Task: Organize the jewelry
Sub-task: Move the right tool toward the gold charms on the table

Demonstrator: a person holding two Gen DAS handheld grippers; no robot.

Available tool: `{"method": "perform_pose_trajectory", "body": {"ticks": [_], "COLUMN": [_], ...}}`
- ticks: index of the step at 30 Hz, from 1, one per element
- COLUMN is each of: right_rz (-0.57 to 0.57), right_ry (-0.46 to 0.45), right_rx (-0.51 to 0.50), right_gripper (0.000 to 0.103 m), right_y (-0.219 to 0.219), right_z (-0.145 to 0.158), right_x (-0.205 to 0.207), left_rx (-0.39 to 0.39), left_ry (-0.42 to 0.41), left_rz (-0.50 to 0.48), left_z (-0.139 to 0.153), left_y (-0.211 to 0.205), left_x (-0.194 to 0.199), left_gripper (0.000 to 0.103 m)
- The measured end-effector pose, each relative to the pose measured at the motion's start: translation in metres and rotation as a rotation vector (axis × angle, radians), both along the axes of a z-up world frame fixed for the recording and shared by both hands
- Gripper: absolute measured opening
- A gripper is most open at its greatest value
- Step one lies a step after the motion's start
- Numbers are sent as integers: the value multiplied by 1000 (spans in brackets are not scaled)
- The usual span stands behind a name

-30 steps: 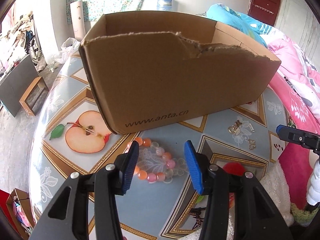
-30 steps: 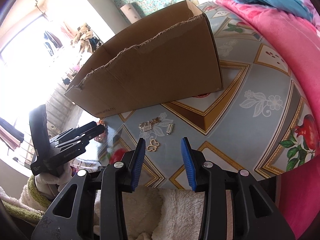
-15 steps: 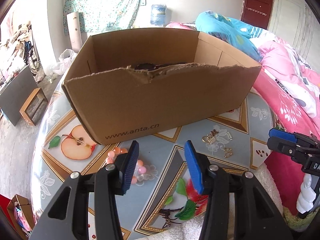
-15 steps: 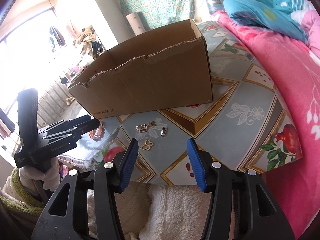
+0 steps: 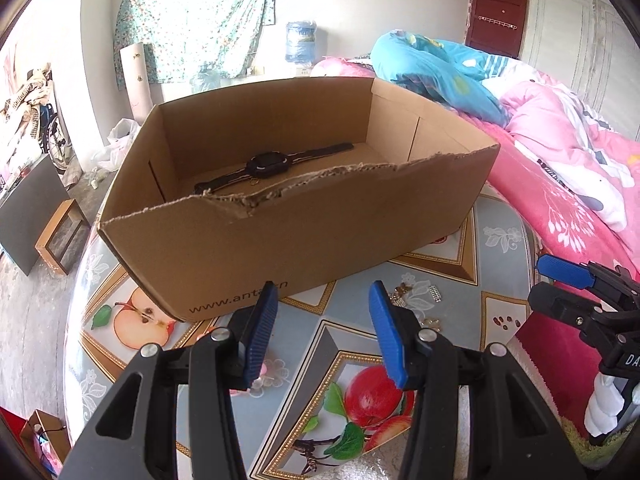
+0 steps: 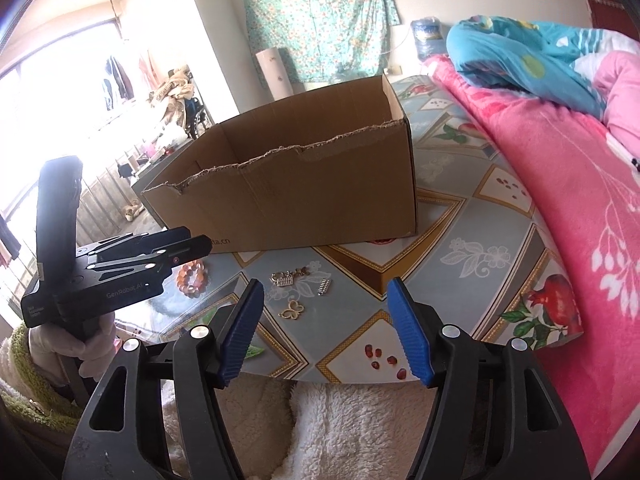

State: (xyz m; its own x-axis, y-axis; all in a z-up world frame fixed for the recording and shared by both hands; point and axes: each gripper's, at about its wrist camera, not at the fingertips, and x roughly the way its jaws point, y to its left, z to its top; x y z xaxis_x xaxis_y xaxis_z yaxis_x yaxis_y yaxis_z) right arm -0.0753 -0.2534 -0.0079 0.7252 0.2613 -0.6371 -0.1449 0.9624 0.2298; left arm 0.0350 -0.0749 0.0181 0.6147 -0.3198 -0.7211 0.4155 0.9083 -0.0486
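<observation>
Four loose pieces wait on the table: bead bracelet (image 6: 192, 278) leftmost, charms (image 6: 289, 279) beside it. My left gripper (image 5: 322, 330) hangs half-open, empty; my right gripper (image 6: 326, 330), empty, is opening. I'd lower squarely over the butterfly charm (image 6: 293, 310), then lift to the box (image 6: 320, 196).

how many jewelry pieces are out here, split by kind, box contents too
black watch, in the cardboard box: 1
orange bead bracelet, on the table: 1
gold butterfly charm: 1
gold chain charm: 1
small silver clasp: 1
total: 5
</observation>
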Motion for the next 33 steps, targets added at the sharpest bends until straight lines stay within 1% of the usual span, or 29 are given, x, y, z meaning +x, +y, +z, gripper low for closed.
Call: {"method": "perform_pose_trajectory", "body": {"ticks": [8, 13, 22, 24, 27, 28, 30, 33], "right_rz": [-32, -36, -12, -8, 4, 8, 19, 24], "right_ry": [-30, -29, -18, -32, -34, -29, -19, -5], "right_rx": [-22, -29, -34, -34, -14, -5, 6, 31], "right_gripper": [73, 74, 74, 74, 74, 74, 69, 59], "right_y": [-2, -1, 7, 8, 7, 6, 6, 3], "right_z": [2, 3, 5, 7, 9, 8, 8, 8], "right_x": [2, 4, 10, 12, 20, 24, 33, 48], "left_rx": [2, 3, -26, -34, -40, -42, -43, -48], "left_ry": [3, -14, -15, -13, -19, -22, -30, -46], "left_rz": [-11, -23, -50, -49, -49, -50, -52, -56], "left_z": [-2, 1, -4, -5, -6, -7, -9, -9], "left_y": [-7, -7, -11, -10, -9, -8, -9, -11], "left_x": [3, 5, 7, 7, 8, 8, 9, 11], "left_gripper": [46, 46, 46, 46, 46, 46, 46, 46]}}
